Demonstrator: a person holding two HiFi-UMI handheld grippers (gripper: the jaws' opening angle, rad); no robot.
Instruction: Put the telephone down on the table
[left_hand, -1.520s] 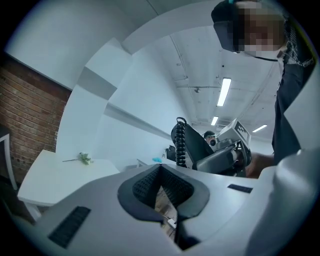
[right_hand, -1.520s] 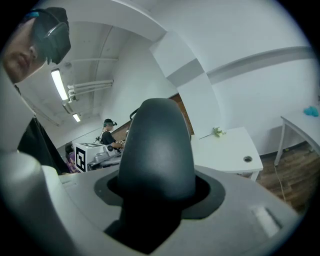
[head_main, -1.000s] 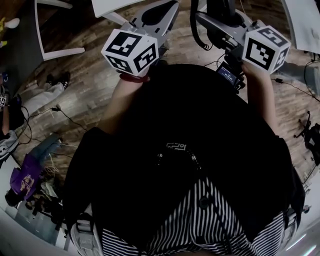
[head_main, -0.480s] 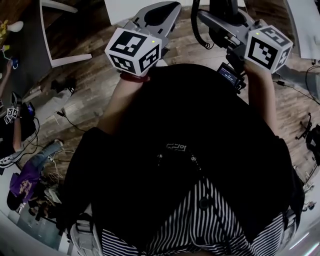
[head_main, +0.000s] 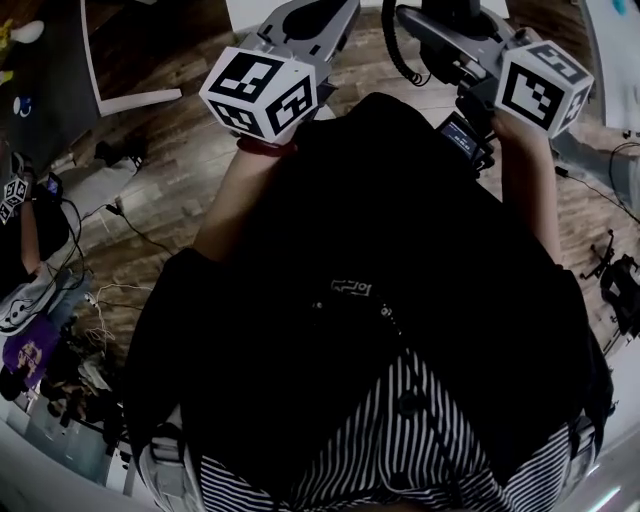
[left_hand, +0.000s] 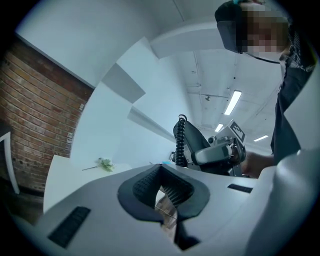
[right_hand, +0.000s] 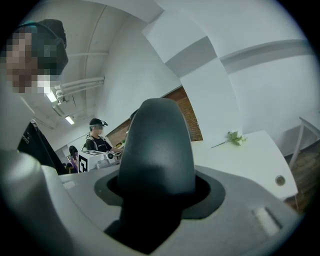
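Telephone handset (right_hand: 157, 150), dark and rounded, fills the middle of the right gripper view. The right gripper (right_hand: 160, 197) is clamped on it, with the jaws pressed against its sides. It is held up in the air in front of the person's chest, not on the table (right_hand: 252, 160). In the left gripper view the same handset shows from the side with its black coiled cord (left_hand: 180, 140) hanging along it. In the head view the cord runs down beside the right gripper, over the wooden floor (head_main: 180, 170).

The left gripper (left_hand: 162, 192) is raised alongside at about the same height. Its dark ribbed pads (left_hand: 145, 185) are drawn in narrow and meet at the tips, and nothing is between them. Only a sliver of floor shows through the slit behind them.

The white table lies ahead of both grippers, and a small green sprig (right_hand: 234, 138) lies on it near the far edge. A brick wall (left_hand: 35, 120) stands to the left of the table. A white chair frame (head_main: 120, 70) stands on the floor to the person's left. In the right gripper view a second person in a cap (right_hand: 97, 137) stands in the background, just behind another marker cube (right_hand: 90, 161).
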